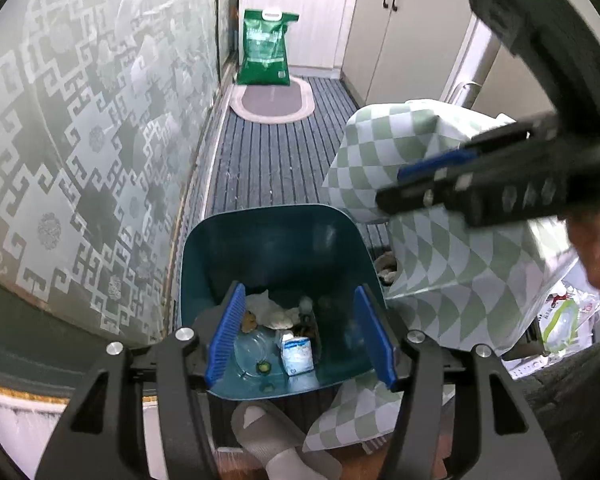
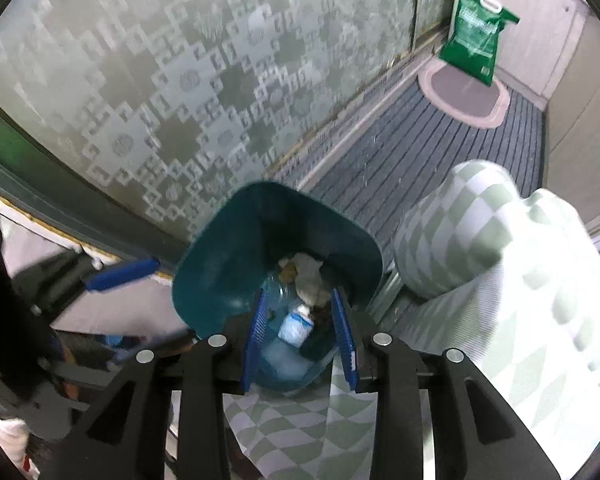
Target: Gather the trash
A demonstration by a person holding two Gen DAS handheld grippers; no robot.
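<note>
Nearest in the left wrist view, the left gripper (image 1: 300, 336) hangs over the teal bin (image 1: 276, 236), its 2 blue pads spread apart with nothing between them: released. At 6 o'clock, below the bin's near rim, a grey slipper (image 1: 272, 440) rests on the floor.

Inside the bin, the trash lies on the bottom: a small white and blue carton (image 1: 297, 354) near the middle, a clear plastic container (image 1: 256, 354) just beside it at 9 o'clock, and crumpled white paper (image 1: 274, 312) at 12 o'clock from both. Brownish bits sit around the paper, too small to name.

In the right wrist view, the right gripper (image 2: 302, 340) also points down into the bin (image 2: 220, 280), pads parted and gripping nothing; the carton (image 2: 296, 326) shows between them, down on the bin floor. The left gripper (image 2: 136, 304) appears blurred at 9 o'clock.

At 3 o'clock of the bin hangs a green and white checked cloth (image 1: 440, 264), draped over what may be a table. Further out runs a grey striped mat (image 1: 276, 152), then an oval rug (image 1: 272, 100) at 12 o'clock. Farthest, a green bag (image 1: 266, 46) leans against white cabinets (image 1: 300, 12). A frosted patterned glass panel (image 1: 100, 140) fills the 9 o'clock side.
</note>
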